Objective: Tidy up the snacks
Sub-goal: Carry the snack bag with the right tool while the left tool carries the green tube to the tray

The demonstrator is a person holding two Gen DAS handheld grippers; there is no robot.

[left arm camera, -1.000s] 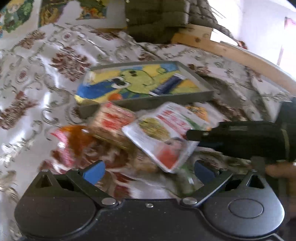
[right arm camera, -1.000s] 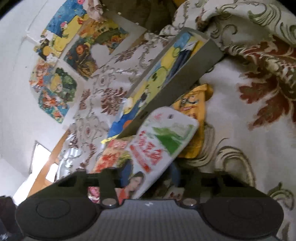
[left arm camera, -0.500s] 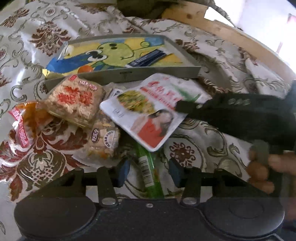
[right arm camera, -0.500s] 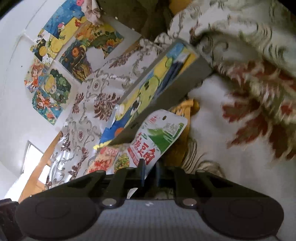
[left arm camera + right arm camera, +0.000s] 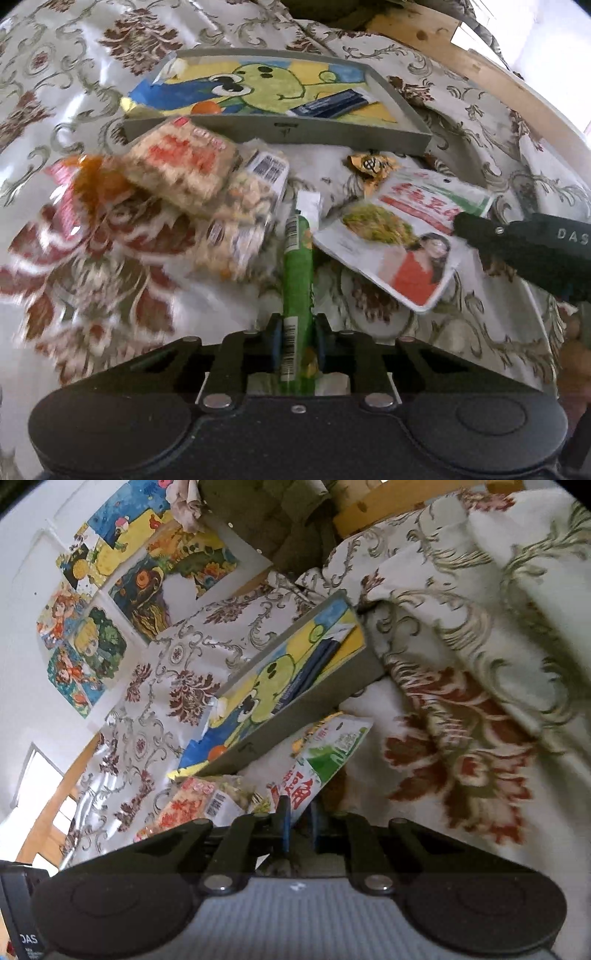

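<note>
My left gripper (image 5: 297, 334) is shut on a long green snack stick (image 5: 297, 266) that points toward a grey tray (image 5: 280, 131) with a cartoon picture inside. My right gripper (image 5: 297, 819) is shut on a white snack pouch (image 5: 325, 757) with a woman in red printed on it; the pouch shows at the right in the left wrist view (image 5: 402, 240). A dark blue packet (image 5: 332, 103) lies in the tray. A red-and-beige cracker pack (image 5: 181, 166) and clear packs of puffed snacks (image 5: 243, 214) lie left of the stick.
An orange-red bag (image 5: 77, 192) lies at far left and a small yellow wrapper (image 5: 373, 166) sits before the tray. Everything rests on a floral cloth (image 5: 92, 288). A wooden edge (image 5: 476, 70) runs at back right. Posters (image 5: 110, 602) cover the wall.
My left gripper closed on the green stick. My right gripper drew the white pouch to the right, off the pile, uncovering the stick and the yellow wrapper.
</note>
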